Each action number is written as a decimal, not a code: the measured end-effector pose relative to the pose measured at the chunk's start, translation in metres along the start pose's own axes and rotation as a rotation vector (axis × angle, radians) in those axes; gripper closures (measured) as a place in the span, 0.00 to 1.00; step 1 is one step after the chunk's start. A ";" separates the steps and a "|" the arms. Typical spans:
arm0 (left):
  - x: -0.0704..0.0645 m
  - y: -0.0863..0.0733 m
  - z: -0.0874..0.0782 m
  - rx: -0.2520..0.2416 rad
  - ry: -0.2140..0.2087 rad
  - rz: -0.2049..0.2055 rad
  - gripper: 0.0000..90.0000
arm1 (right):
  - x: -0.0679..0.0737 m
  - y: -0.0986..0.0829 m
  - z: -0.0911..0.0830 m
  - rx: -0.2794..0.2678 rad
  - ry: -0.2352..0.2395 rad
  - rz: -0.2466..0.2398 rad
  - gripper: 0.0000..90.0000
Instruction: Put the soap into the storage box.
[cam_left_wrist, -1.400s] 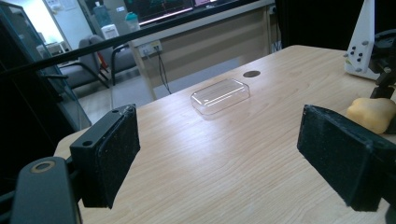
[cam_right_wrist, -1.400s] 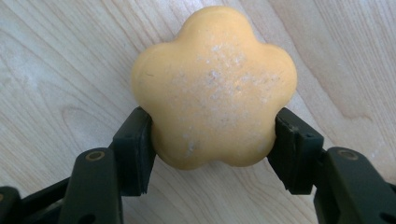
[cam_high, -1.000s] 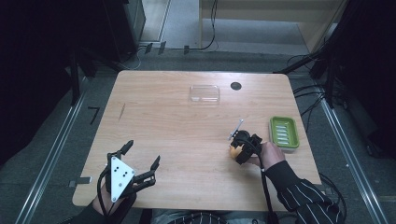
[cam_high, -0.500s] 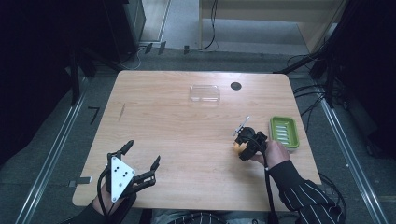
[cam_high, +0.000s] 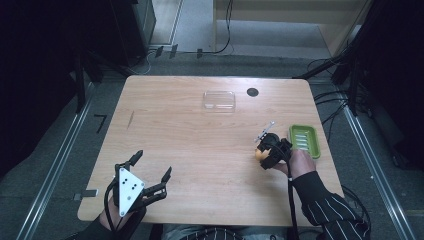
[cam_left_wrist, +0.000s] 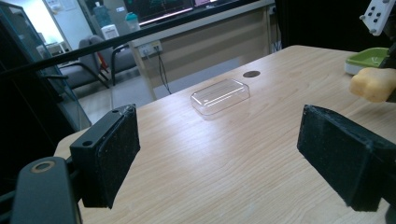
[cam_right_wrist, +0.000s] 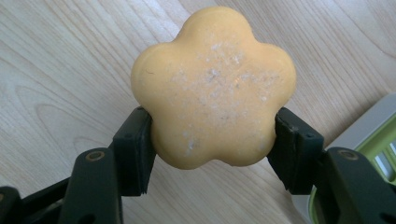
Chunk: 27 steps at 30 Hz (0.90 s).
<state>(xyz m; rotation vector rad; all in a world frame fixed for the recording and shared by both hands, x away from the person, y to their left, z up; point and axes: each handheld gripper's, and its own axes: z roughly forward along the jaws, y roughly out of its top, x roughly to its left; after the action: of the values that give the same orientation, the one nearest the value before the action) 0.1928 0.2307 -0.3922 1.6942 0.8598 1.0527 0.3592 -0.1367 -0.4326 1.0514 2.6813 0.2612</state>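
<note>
Right gripper with its flower-shaped soap now slightly nearer the person, beside the green dish.

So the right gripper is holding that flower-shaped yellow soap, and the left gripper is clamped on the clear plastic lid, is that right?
Not quite. The right gripper does hold the flower-shaped yellow soap, but the left gripper is open and holds nothing. The left gripper view shows the clear plastic lid lying on the table, farther off beyond its spread jaws.
</note>
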 end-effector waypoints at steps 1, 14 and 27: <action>0.000 0.000 0.000 0.000 -0.001 0.001 0.15 | -0.001 0.000 -0.001 -0.001 0.001 0.006 0.45; 0.000 0.000 0.000 0.001 -0.002 0.004 0.15 | -0.012 -0.005 -0.008 -0.018 -0.028 0.028 0.45; 0.000 0.000 0.000 -0.001 -0.002 0.004 0.15 | -0.025 -0.010 -0.014 -0.039 -0.057 0.075 0.45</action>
<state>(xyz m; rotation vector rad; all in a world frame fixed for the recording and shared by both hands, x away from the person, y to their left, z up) 0.1926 0.2306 -0.3924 1.6969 0.8548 1.0536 0.3666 -0.1624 -0.4178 1.1317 2.5790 0.2914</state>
